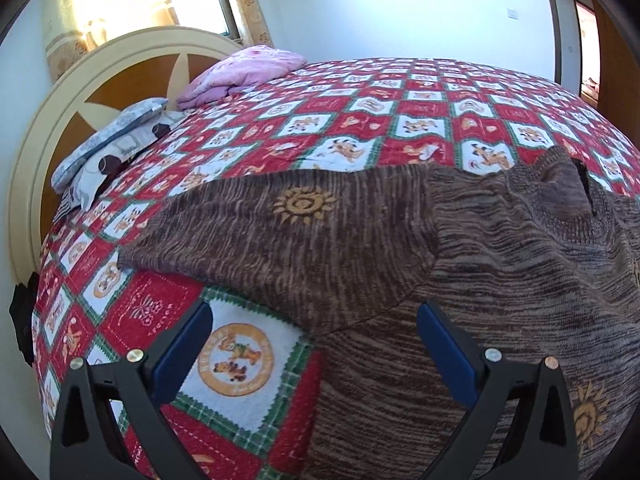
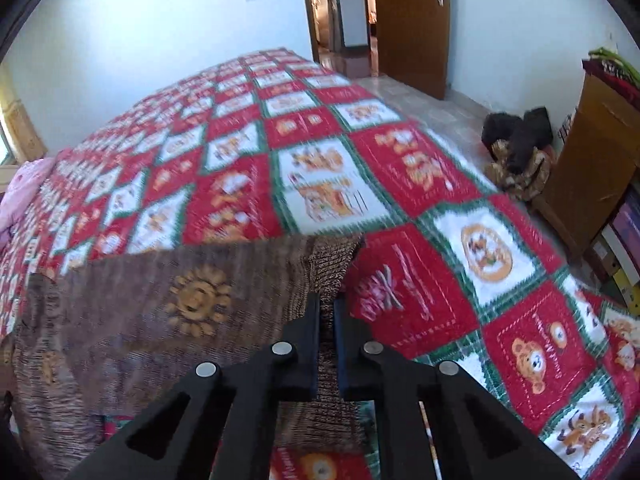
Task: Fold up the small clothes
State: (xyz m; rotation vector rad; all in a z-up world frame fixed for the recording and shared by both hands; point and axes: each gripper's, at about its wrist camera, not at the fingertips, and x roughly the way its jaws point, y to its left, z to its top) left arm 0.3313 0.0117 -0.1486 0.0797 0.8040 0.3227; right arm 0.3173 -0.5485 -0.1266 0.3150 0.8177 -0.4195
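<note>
1. The right gripper (image 2: 328,312) is clamped on the ribbed cuff end of a sleeve of the brown sweater (image 2: 160,320); the knit runs between its two closed jaws and looks slightly lifted off the bed there.
2. The left gripper (image 1: 314,344) stands wide open and holds nothing. It hangs over the spot where the sweater's left sleeve (image 1: 260,232) meets the body, with one finger above the quilt and the other above the knit.
3. The sweater lies spread on the bed's red patchwork quilt (image 1: 400,92), near the edge closest to the cameras. Its neck opening (image 1: 568,192) faces away, and gold sun motifs show on the sleeves and body.
4. No fold is visible yet: both sleeves lie stretched out to the sides and the body is flat, with some rumpling near the collar.
5. By my reading the task has only begun. The grasped sleeve has yet to be carried across the body, then the other sleeve, then the body doubled over.
6. A pink bundle (image 1: 244,72) and pillows (image 1: 108,144) lie at the headboard, well apart from the sweater.
</note>
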